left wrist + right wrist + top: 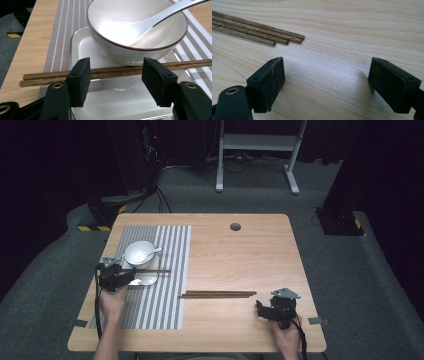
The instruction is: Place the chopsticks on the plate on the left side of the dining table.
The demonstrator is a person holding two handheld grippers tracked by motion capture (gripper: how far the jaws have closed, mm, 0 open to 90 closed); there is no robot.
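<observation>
Left tongs [116, 83] apart around chopsticks [105, 71] (lying across white tray [85, 42]), right tongs [327, 85] apart over bare table [337, 30].

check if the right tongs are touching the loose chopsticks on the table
Apart: the right gripper view shows bare wood between the open right tongs and the chopsticks.

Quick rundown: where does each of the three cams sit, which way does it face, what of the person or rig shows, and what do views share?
High view: above the person's side, looking forward and down on the table; both forearms, left claw and right claw show.
Left gripper view: rides the left claw, facing the bowl and the chopsticks across the tray; its open jaws show.
Right gripper view: rides the right claw, facing bare wood and the other chopsticks; open jaws show.
Shared: high and left views share bowl, spoon, tray.
</observation>
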